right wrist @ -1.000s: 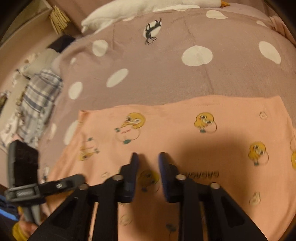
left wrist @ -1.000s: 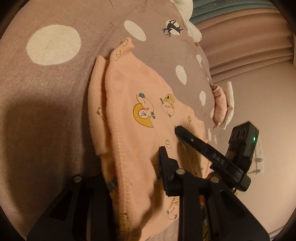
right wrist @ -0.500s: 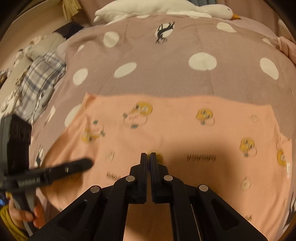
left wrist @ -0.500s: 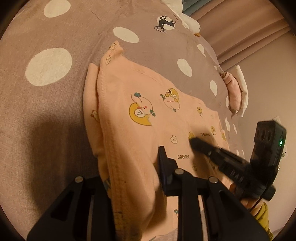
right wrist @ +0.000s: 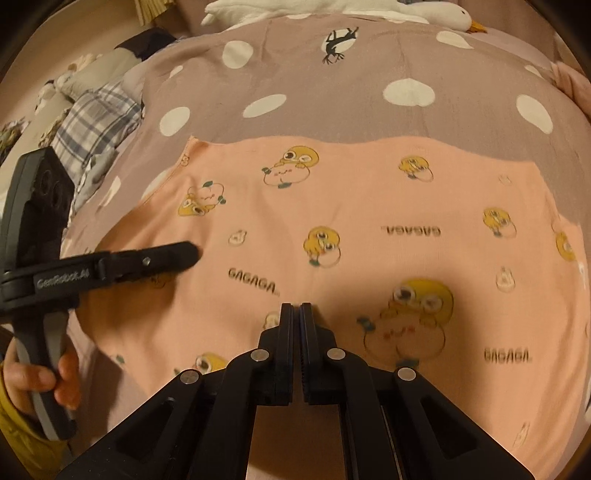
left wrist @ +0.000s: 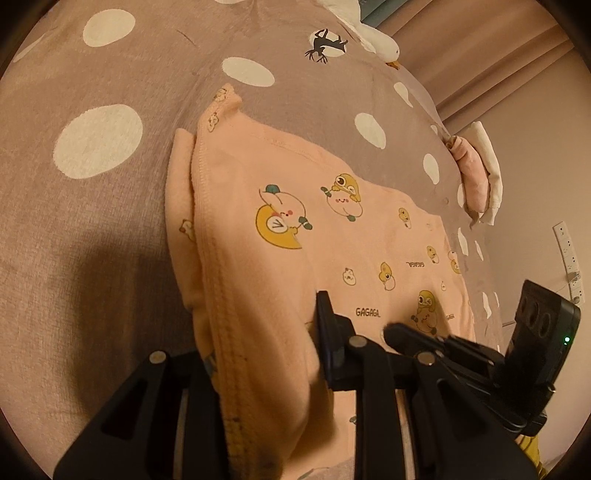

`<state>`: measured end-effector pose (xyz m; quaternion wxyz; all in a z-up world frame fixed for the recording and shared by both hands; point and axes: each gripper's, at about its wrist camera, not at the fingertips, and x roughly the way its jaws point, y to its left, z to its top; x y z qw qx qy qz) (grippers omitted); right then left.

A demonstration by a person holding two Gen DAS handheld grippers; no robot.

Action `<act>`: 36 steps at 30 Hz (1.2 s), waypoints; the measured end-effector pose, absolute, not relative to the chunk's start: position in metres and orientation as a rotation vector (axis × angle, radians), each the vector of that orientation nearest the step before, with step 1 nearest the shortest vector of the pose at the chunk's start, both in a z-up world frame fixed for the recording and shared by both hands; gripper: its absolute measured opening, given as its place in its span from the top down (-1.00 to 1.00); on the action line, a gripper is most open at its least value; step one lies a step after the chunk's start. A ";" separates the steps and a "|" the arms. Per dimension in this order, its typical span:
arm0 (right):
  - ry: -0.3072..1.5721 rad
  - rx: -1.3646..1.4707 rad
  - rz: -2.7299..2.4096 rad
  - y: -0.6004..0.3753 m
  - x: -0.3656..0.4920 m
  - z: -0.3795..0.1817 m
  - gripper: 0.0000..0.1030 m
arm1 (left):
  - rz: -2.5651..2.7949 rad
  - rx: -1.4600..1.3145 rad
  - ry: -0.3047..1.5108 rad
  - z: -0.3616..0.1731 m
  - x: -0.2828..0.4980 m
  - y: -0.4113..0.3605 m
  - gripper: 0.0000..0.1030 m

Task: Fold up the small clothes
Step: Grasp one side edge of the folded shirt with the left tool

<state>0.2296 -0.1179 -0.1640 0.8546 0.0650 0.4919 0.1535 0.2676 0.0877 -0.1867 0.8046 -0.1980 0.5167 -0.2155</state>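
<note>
My left gripper (left wrist: 266, 325) pinched the peach garment's (right wrist: 351, 221) edge; only the right view showed my right gripper (right wrist: 295, 310) pressed together.

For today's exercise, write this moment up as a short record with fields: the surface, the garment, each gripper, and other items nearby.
surface: spotted bedspread
garment: peach printed garment, spread out, one edge lifted
left gripper: shut on a fold of the garment's edge
right gripper: shut, above the garment; no cloth visibly between its jaws
nearby: white goose toy at the far edge, plaid cloth to one side
</note>
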 end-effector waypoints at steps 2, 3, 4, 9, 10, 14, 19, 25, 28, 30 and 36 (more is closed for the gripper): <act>1.044 0.168 0.332 -0.121 0.225 -0.160 0.91 | -0.461 -0.424 1.108 -0.187 0.267 0.088 0.55; 1.043 0.177 0.339 -0.121 0.224 -0.158 0.91 | -0.461 -0.425 1.108 -0.187 0.267 0.088 0.55; 1.043 0.186 0.349 -0.120 0.221 -0.157 0.91 | -0.460 -0.424 1.108 -0.187 0.267 0.088 0.55; 1.072 0.175 0.368 -0.110 0.212 -0.169 0.91 | -0.452 -0.412 1.109 -0.187 0.267 0.087 0.55; 1.068 0.178 0.369 -0.109 0.212 -0.172 0.91 | -0.451 -0.409 1.108 -0.187 0.267 0.086 0.55; 1.079 0.210 0.369 -0.110 0.215 -0.172 0.91 | -0.447 -0.412 1.111 -0.187 0.267 0.088 0.55; 1.101 0.191 0.380 -0.104 0.207 -0.169 0.91 | -0.439 -0.412 1.112 -0.184 0.266 0.085 0.55; 1.057 0.306 0.431 -0.117 0.204 -0.159 0.91 | -0.470 -0.412 1.087 -0.167 0.259 0.079 0.55; 1.006 0.353 0.381 -0.131 0.211 -0.151 0.91 | -0.489 -0.408 1.072 -0.156 0.257 0.072 0.55; 0.986 0.408 0.357 -0.142 0.216 -0.150 0.91 | -0.508 -0.387 1.065 -0.150 0.256 0.063 0.55; 0.954 0.645 0.383 -0.170 0.231 -0.162 0.77 | -0.552 -0.333 1.059 -0.139 0.256 0.029 0.55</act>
